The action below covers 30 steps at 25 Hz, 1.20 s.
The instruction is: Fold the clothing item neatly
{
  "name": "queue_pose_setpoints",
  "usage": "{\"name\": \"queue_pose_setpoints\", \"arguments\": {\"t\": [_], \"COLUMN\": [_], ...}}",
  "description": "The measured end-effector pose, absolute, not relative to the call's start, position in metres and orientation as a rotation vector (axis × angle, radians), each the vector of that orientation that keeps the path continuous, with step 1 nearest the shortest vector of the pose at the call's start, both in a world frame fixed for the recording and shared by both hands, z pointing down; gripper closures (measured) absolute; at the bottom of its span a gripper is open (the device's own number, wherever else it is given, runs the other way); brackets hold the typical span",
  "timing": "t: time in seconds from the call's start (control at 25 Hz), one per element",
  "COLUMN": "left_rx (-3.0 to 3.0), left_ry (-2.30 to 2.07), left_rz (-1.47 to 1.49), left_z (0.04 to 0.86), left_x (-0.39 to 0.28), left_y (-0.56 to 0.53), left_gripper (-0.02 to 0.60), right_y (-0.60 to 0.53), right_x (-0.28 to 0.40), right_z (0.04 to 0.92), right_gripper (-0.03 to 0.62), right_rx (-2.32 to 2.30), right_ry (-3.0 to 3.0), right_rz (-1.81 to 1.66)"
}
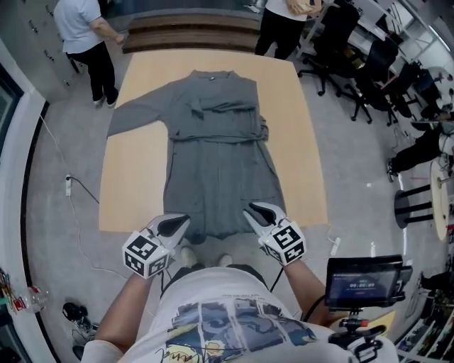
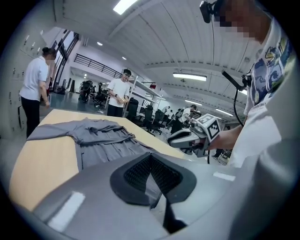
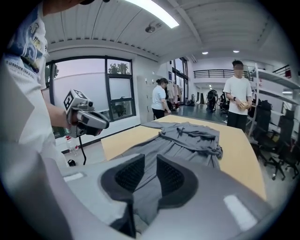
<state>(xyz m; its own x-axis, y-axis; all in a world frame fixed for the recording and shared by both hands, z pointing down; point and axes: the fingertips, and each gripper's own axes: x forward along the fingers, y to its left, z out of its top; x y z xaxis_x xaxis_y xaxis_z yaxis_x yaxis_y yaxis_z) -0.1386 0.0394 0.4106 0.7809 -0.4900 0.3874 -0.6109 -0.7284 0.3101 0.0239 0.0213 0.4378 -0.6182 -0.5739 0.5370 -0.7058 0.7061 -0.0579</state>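
A grey long-sleeved dress (image 1: 216, 163) lies flat on the wooden table (image 1: 135, 177), collar at the far end, hem at the near edge. One sleeve stretches out to the left; the other is folded across the chest. My left gripper (image 1: 176, 224) sits at the hem's left corner and is shut, with a thin fold of grey cloth pinched between its pads (image 2: 140, 173). At the hem's right corner, my right gripper (image 1: 255, 213) holds a thicker bunch of hem between its pads (image 3: 171, 178). Each gripper view shows the dress (image 2: 101, 136) (image 3: 187, 136) running away from the jaws.
Two people (image 1: 85, 35) (image 1: 284, 21) stand at the table's far end. Office chairs (image 1: 355, 71) crowd the right side. A small monitor on a stand (image 1: 365, 280) is at my right hip. A cable and power strip (image 1: 69, 186) lie on the floor at the left.
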Motion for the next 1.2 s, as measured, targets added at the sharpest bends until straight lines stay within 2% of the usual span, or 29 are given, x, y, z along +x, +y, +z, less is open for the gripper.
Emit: {"name": "queue_pose_setpoints", "arguments": {"t": [0.28, 0.64, 0.88, 1.2], "left_rx": [2.519, 2.421, 2.402, 2.291], "left_ry": [-0.962, -1.111, -1.211, -1.352], "left_rz": [0.408, 0.411, 0.431, 0.433], "left_z": [0.409, 0.428, 0.424, 0.458], "left_x": [-0.118, -0.160, -0.222, -0.353], "left_y": [0.040, -0.002, -0.078, -0.172], "left_gripper": [0.575, 0.574, 0.561, 0.526], "right_y": [0.050, 0.055, 0.026, -0.024], "right_x": [0.057, 0.081, 0.049, -0.029], "right_z": [0.454, 0.461, 0.445, 0.453], "right_gripper": [0.514, 0.514, 0.514, 0.514], "right_rx": [0.928, 0.986, 1.021, 1.003], "right_ry": [-2.478, -2.454, -2.435, -2.393], "right_rz": [0.372, 0.387, 0.431, 0.427]}}
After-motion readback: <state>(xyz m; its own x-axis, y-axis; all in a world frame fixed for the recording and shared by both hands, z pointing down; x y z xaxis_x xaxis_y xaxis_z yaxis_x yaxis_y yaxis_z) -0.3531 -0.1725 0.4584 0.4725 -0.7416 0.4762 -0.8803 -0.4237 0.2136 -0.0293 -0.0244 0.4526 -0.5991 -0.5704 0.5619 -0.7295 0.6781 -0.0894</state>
